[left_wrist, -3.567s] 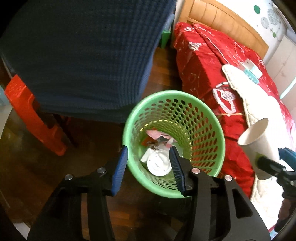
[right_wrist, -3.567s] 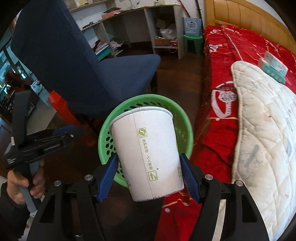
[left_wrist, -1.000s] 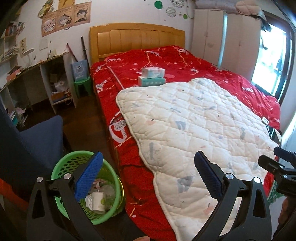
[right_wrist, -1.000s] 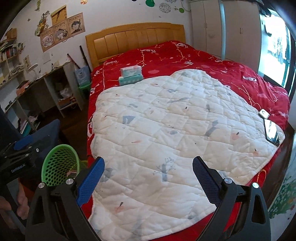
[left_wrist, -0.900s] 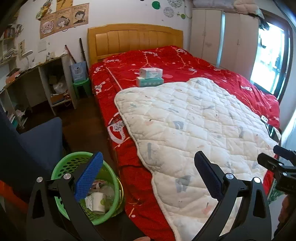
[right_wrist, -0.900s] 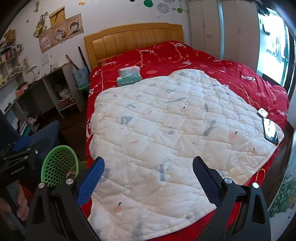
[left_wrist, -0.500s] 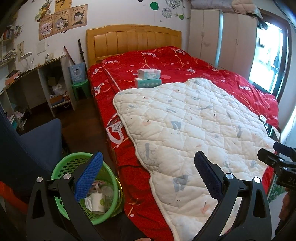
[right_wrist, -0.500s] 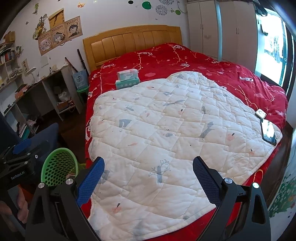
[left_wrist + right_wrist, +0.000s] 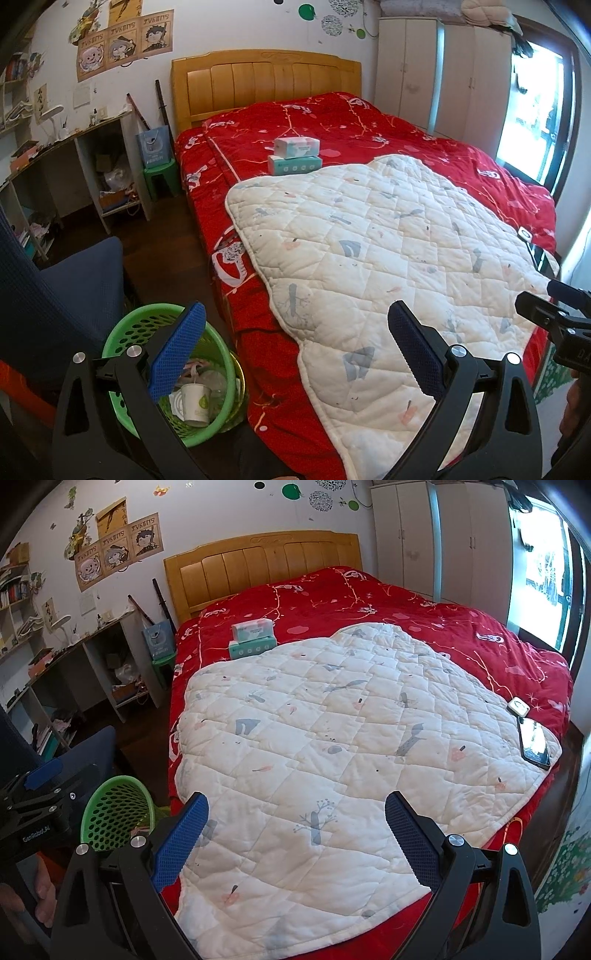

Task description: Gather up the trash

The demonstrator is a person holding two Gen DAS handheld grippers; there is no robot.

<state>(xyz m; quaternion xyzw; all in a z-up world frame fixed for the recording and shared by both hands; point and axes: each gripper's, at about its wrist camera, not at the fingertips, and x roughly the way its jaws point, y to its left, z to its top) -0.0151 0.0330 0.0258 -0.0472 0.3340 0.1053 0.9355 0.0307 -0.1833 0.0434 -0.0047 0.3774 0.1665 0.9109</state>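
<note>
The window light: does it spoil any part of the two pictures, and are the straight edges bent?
Left wrist view: the window is blown out to white and the wardrobe edges bow outward. Right wrist view: the same window glares, the phone on the quilt reflects it, and the headboard curves. Both views darken to black at the corners; the white quilt stays evenly lit and sharp.

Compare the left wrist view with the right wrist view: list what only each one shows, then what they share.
Only the left wrist view looks down into the green basket, showing the paper cup lying among other trash, and the right gripper at its right edge.

Only the right wrist view shows the phone plainly, resting on the white quilt's edge, and the left gripper at its left edge.

Both show the red bed, the stacked tissue boxes, the quilt and the basket. Both grippers are open and empty.
</note>
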